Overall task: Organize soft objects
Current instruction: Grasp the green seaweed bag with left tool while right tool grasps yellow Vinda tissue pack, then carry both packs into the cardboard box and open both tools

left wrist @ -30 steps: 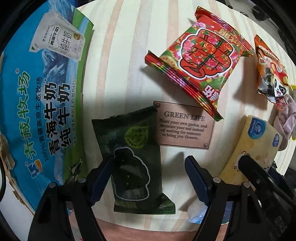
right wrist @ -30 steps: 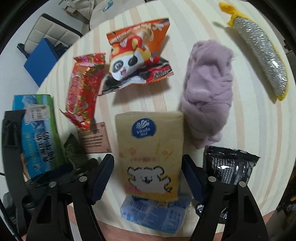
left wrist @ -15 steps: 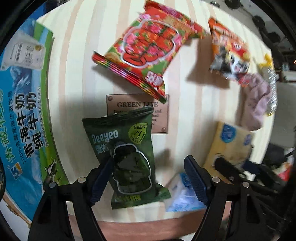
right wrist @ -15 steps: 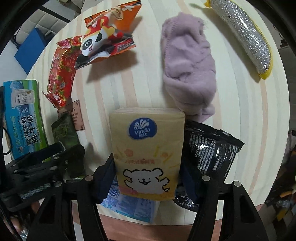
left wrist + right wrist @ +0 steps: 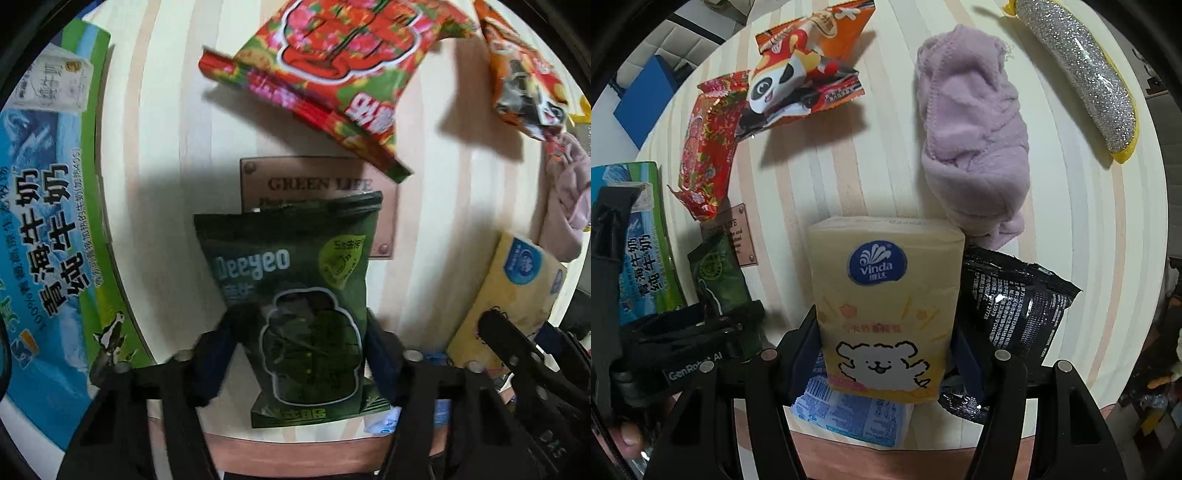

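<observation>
Left wrist view: left gripper (image 5: 297, 354) points steeply down at the near edge of the striped round table (image 5: 155, 155). Its jaws have just been closing and now clench the lower half of the green Deeyeo pouch (image 5: 295, 295), which covers part of the GREEN LIFE plaque (image 5: 317, 182). Red floral snack bag (image 5: 332, 70) lies farther in; a milk carton box (image 5: 44, 221) sits at the left edge.
Risk, as I judge it: the pouch is slick film pinched low down, so it could slide out or fold over on lifting.

Right wrist view: right gripper (image 5: 886, 354), also aimed steeply down at the near edge, grasps the yellow Vinda tissue pack (image 5: 886, 310) on both flanks. A blue wipes packet (image 5: 849, 413) lies under it and a black foil sachet (image 5: 1012, 314) touches its right side.
Risk: the soft pack may compress and slip, or drag the blue packet off the edge. Purple cloth (image 5: 971, 147) and panda snack bag (image 5: 801, 74) lie beyond, untouched.
</observation>
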The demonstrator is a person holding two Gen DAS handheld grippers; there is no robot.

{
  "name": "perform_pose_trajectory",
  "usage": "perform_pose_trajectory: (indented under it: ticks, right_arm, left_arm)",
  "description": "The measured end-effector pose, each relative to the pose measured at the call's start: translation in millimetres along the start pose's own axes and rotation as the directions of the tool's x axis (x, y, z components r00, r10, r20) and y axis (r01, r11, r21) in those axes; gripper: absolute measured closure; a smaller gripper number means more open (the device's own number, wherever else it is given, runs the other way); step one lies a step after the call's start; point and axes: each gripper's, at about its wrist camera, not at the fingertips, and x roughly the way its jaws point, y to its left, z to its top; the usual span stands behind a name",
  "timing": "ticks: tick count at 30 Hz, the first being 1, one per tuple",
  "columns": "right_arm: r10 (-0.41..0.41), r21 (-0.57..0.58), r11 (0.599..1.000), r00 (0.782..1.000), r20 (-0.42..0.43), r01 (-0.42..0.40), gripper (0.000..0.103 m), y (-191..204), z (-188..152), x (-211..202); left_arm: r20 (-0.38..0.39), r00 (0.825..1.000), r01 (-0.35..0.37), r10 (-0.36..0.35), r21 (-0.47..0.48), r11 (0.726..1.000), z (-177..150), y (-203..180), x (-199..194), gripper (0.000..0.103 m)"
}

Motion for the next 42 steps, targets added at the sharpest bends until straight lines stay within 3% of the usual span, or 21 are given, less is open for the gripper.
perform_pose_trajectory:
  ticks: [2,5,11,14,18,21,25,29,33,38,42]
  right_arm:
    - [-0.017,0.001,1.0,1.0,0.005,0.017,0.036,4,-3,4]
    - [-0.024,0.011,1.0,0.999,0.029,0.023,0.037,12,-4,5]
    - [0.041,0.009,0.999,0.995,0.086,-0.041,0.038,5,-42,-18]
    - [0.067,-0.025,0.998,0.989,0.13,-0.065,0.038,8,-59,-47]
    - [0.116,-0.105,0.99,0.976,0.186,-0.098,0.038,32,-90,-90]
    - [0.158,-0.176,0.977,0.962,0.221,-0.12,0.038,69,-109,-124]
    - [0.224,-0.259,0.953,0.943,0.248,-0.158,0.038,129,-122,-160]
    - [0.253,-0.317,0.933,0.935,0.247,-0.168,0.038,202,-120,-156]
    - [0.254,-0.321,0.931,0.94,0.228,-0.174,0.038,270,-102,-138]
    - [0.214,-0.323,0.936,0.952,0.219,-0.136,0.038,342,-78,-108]
    - [0.165,-0.303,0.948,0.966,0.202,-0.098,0.038,374,-50,-70]
  left_arm:
    - [0.03,0.999,-0.028,0.027,0.023,0.999,-7,0,-11,0.065]
    - [0.091,0.995,-0.051,0.048,0.031,0.998,-10,2,-25,0.07]
    - [0.178,0.984,0.026,-0.031,0.033,0.999,-33,23,-73,0.071]
    - [0.249,0.965,0.077,-0.087,0.051,0.996,-57,41,-111,0.071]
    - [0.342,0.933,0.093,-0.11,0.064,0.994,-101,68,-163,0.071]
    - [0.393,0.912,0.107,-0.116,0.045,0.993,-137,93,-199,0.071]
    - [0.431,0.896,0.119,-0.111,0.008,0.993,-158,124,-222,0.071]
    - [0.436,0.895,0.116,-0.09,-0.034,0.993,-153,176,-229,0.071]
    - [0.414,0.903,0.151,-0.117,-0.052,0.987,-134,224,-226,0.071]
    - [0.357,0.923,0.175,-0.147,-0.048,0.983,-84,280,-208,0.071]
    - [0.294,0.939,0.198,-0.18,-0.032,0.98,-44,301,-181,0.071]
